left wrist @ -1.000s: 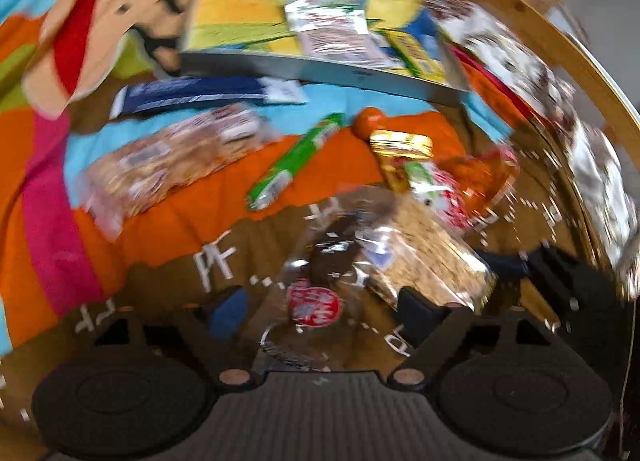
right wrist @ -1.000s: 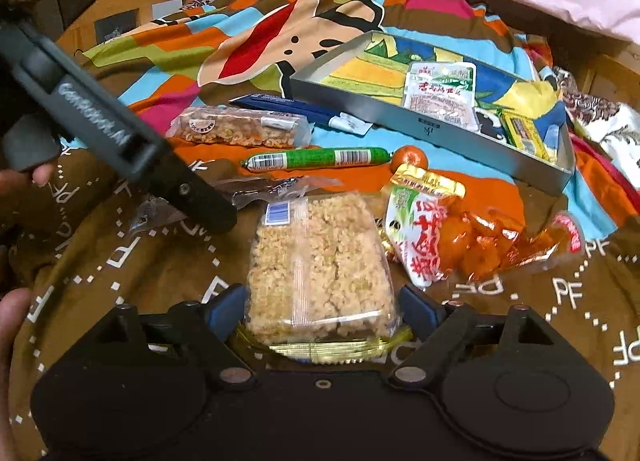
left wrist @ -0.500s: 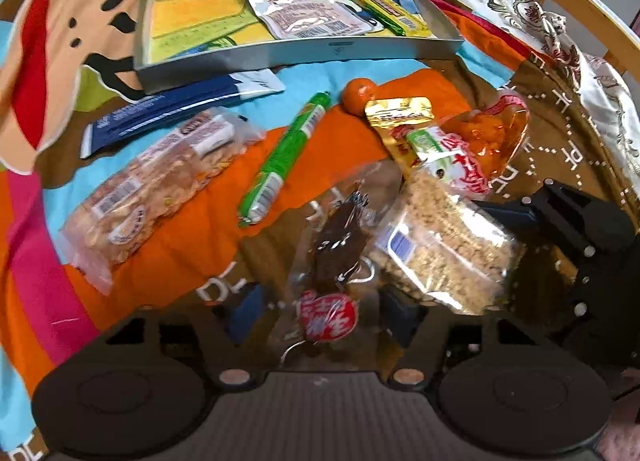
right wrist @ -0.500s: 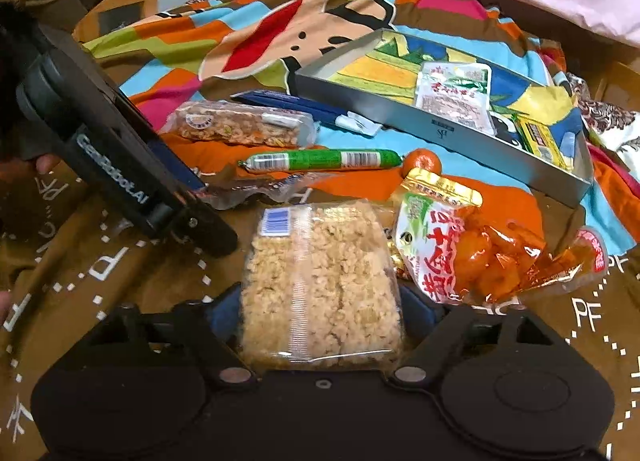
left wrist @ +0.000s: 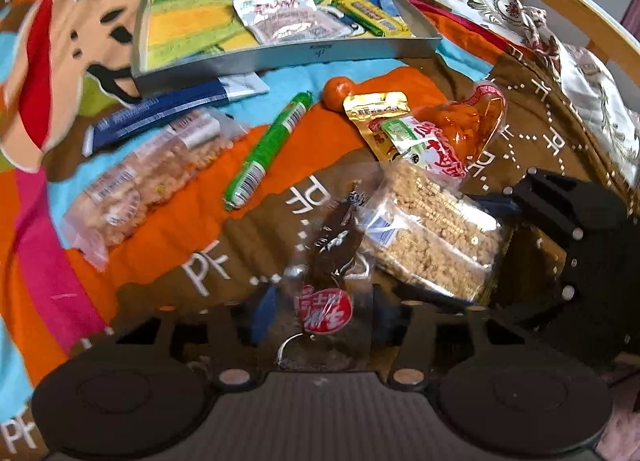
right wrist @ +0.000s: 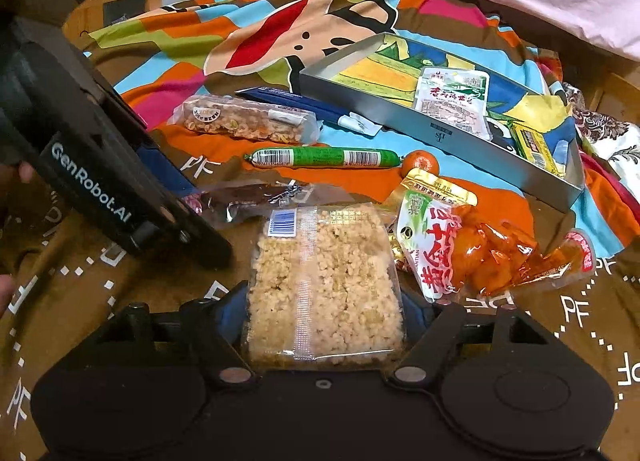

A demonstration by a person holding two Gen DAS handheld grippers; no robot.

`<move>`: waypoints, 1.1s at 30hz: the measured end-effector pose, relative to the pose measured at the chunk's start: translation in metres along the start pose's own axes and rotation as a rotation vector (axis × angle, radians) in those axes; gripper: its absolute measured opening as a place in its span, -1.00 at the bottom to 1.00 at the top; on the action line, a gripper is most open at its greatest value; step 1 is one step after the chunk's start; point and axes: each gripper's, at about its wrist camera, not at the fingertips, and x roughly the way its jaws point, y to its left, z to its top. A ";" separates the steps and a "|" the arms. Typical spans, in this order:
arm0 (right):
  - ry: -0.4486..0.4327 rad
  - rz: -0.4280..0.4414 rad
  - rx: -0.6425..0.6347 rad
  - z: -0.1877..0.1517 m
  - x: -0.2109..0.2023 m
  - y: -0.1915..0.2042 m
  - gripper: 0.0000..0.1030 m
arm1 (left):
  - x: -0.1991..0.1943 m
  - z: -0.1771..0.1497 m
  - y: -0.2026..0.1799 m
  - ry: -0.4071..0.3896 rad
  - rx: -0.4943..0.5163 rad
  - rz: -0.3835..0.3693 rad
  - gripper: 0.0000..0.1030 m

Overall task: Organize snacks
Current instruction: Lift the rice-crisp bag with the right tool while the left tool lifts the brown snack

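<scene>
The right gripper (right wrist: 324,313) is clamped on the near end of the rice cake (right wrist: 322,281), both fingers pressed against its sides. The left gripper (left wrist: 320,313) is closed on a clear pack (left wrist: 334,257) with a dark snack and a red label, just left of the rice cake. Ahead of both lie the green sausage (right wrist: 326,157), the mandarin (right wrist: 420,164) and the nut bar (right wrist: 244,123); right of the rice cake sits the orange bag (right wrist: 472,253). Beyond them the tray (right wrist: 432,133) holds a white pouch (right wrist: 454,101)
</scene>
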 end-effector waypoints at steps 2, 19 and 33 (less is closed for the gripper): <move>0.002 0.002 0.001 0.000 0.001 0.000 0.48 | 0.005 0.004 0.000 0.004 -0.001 -0.023 0.50; -0.030 -0.043 -0.045 -0.003 -0.011 0.006 0.46 | -0.014 -0.010 -0.014 -0.073 0.034 0.092 -0.03; -0.260 -0.219 -0.224 -0.009 -0.052 0.028 0.46 | -0.068 -0.049 -0.032 -0.413 -0.158 0.157 -0.04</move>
